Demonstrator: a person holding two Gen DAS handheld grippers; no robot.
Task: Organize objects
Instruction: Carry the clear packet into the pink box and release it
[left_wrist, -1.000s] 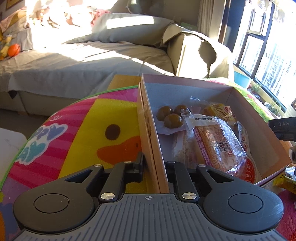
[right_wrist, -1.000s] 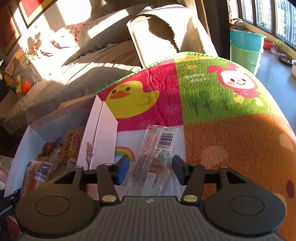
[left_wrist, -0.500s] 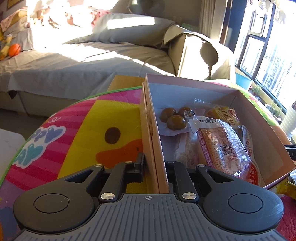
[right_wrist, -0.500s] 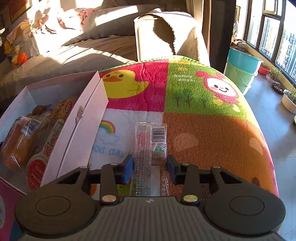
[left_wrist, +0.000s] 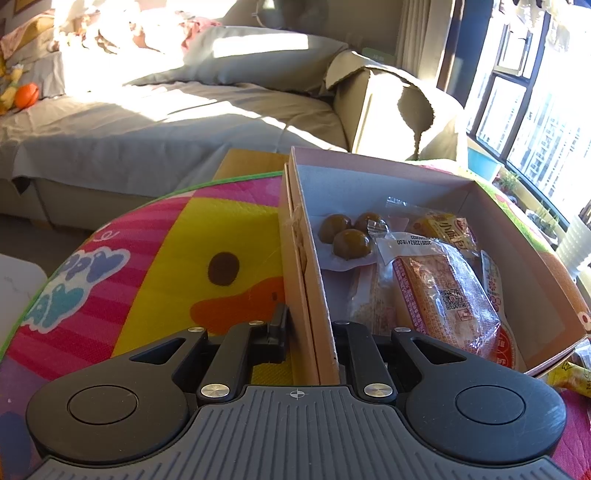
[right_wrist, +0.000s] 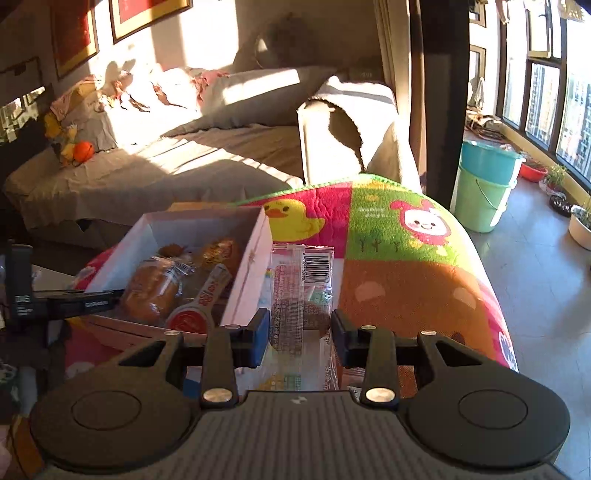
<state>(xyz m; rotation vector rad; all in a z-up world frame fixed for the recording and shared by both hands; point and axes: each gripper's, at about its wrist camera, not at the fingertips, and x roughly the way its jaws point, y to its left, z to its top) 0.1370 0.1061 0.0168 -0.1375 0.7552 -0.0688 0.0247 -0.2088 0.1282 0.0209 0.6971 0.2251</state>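
An open pink cardboard box (left_wrist: 436, 184) stands on the cartoon play mat (left_wrist: 155, 266). It holds a wrapped bread pack (left_wrist: 439, 295), three brown balls (left_wrist: 347, 240) and other snack packs. My left gripper (left_wrist: 308, 332) is shut on the box's near left wall (left_wrist: 306, 295), one finger inside and one outside. In the right wrist view the same box (right_wrist: 251, 266) lies to the left. My right gripper (right_wrist: 299, 339) has its jaws closing on a clear barcode snack packet (right_wrist: 301, 288), which stands up between the pads, off the mat.
A yellow packet (left_wrist: 569, 376) lies just outside the box's right corner. A grey-covered sofa (right_wrist: 166, 173) runs behind the mat. Stacked teal and green buckets (right_wrist: 484, 184) and plant pots (right_wrist: 580, 225) stand on the floor by the windows at right.
My right gripper closed on the barcode packet, lifted it off the mat and carried it up beside the box's right wall. The left gripper kept its hold on the box wall.
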